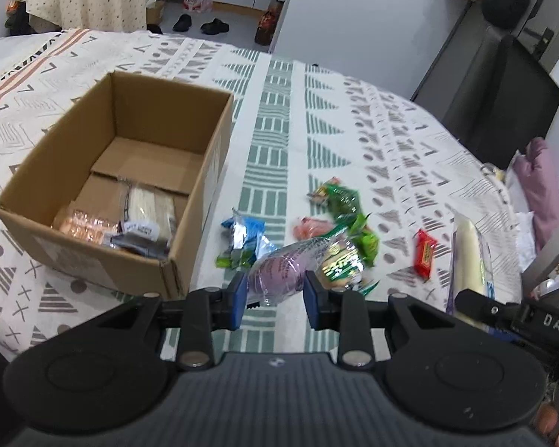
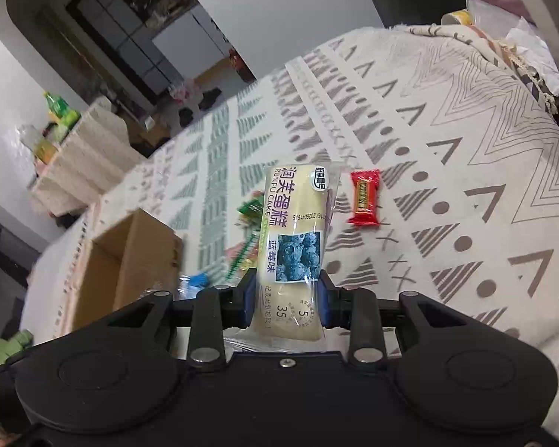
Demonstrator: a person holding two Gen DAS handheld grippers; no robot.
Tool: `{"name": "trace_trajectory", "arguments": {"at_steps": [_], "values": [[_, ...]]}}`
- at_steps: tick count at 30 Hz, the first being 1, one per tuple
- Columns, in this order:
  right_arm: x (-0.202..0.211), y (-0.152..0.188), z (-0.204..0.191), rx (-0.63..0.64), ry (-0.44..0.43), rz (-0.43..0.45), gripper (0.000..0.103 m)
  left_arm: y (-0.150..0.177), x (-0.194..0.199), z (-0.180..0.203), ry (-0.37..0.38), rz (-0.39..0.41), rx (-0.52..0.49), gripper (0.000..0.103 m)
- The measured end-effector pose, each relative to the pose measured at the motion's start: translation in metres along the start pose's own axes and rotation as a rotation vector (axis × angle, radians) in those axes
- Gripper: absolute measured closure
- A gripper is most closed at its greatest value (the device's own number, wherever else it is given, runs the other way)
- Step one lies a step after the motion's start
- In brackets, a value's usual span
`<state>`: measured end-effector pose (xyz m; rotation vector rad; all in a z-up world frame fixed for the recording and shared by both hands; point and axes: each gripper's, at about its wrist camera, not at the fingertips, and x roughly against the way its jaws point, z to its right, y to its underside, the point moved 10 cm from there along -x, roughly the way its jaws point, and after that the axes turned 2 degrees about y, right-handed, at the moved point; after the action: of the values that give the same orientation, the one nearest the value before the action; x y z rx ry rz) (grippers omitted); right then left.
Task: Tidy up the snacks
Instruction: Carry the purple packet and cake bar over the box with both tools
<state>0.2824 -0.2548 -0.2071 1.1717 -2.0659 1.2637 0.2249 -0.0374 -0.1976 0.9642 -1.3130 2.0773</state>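
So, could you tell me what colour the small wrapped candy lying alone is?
Red candy, clearest in the right wrist view.

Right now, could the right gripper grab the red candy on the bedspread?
Probably not yet. The right gripper is shut on the blueberry cake pack, so its jaws are full. The red candy itself lies clear on the bedspread, nothing on top of it.
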Motion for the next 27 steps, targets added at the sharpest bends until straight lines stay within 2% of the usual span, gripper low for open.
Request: {"name": "trace_trajectory", "arguments": {"at_steps": [14,20,27], "values": [[0.044,-0.003,-0.066,0.023,-0.087,0.103,0.072,-0.031,0.055,-0.014,0.056,0.096,0.033,0.072],[0.050,0.000,-0.092,0.040,-0.115,0.122,0.072,-0.049,0.079,-0.029,0.068,0.143,0.051,0.072],[0.037,0.006,-0.124,0.052,-0.163,0.108,0.072,-0.069,0.093,-0.057,0.056,0.185,0.081,0.072]]}}
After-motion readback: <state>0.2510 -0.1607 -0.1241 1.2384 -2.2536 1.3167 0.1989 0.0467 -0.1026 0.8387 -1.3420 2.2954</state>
